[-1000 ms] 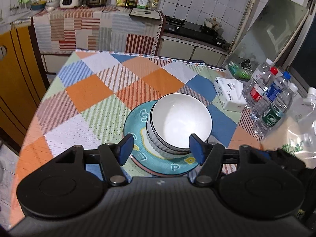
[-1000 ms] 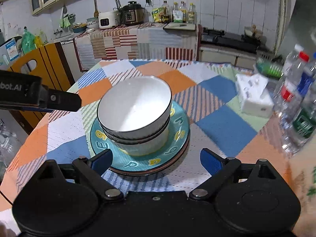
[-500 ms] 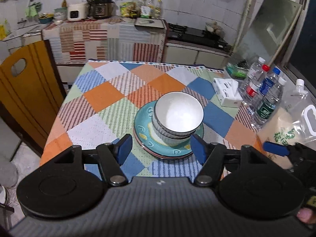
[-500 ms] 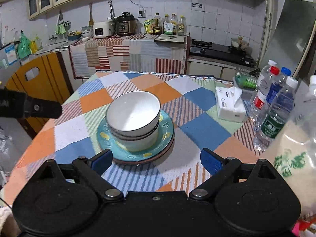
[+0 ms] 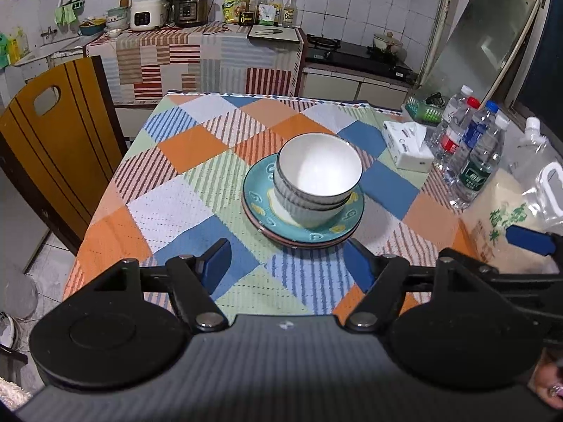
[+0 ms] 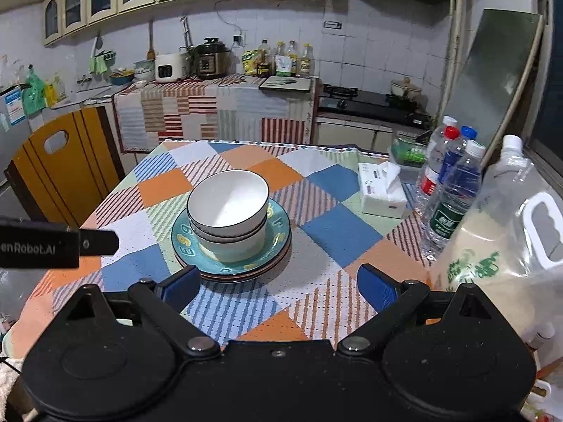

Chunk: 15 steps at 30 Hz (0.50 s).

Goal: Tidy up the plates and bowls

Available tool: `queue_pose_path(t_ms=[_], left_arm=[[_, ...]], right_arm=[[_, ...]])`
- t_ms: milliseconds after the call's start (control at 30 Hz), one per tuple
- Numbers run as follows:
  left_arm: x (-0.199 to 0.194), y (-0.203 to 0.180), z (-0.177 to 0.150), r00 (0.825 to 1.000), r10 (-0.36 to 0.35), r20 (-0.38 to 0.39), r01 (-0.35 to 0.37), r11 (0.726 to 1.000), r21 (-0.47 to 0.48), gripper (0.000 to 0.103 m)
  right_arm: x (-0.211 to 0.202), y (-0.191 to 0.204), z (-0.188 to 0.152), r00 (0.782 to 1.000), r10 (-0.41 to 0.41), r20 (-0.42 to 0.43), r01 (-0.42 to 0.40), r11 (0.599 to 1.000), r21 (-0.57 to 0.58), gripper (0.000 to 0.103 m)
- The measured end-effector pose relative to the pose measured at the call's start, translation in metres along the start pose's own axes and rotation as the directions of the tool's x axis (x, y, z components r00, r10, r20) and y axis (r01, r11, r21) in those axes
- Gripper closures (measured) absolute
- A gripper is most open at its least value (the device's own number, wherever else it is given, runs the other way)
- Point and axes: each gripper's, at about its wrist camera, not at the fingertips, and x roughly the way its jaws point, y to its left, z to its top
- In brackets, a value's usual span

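on a tabletop (image 5: 183, 207) with a patchwork cloth, we see two white bowls (image 5: 318, 176) nested one inside the other, the top one empty, standing on a stack of teal plates (image 5: 260, 207) near the middle. to the right stand water bottles (image 6: 454, 207), a tissue pack (image 6: 381, 193) and a clear jug of rice (image 6: 492, 256). our left hand-held gripper (image 5: 286, 269) is opening with nothing between its fingers. our right hand-held gripper (image 6: 279, 283) is spread wide and holds nothing. both hover short of the plates.
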Motion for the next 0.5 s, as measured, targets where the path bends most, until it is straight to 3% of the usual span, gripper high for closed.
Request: queue_pose_path(t_ms=[333,500], left_arm=[[0.008,-0.001,-0.015,1.000,0.009,0.029,-0.008,1.000,-0.010,0.021],[0.010,-0.001,-0.019,0.999,0.022,0.045,-0.021,1.000,-0.003,0.012]], right_arm=[[-0.002,-0.001,-0.012,1.000,-0.004,0.021,0.003,0.999,0.042,0.005],[-0.004,0.000,-0.016,1.000,-0.010,0.030,0.009,0.999,0.038,0.005]])
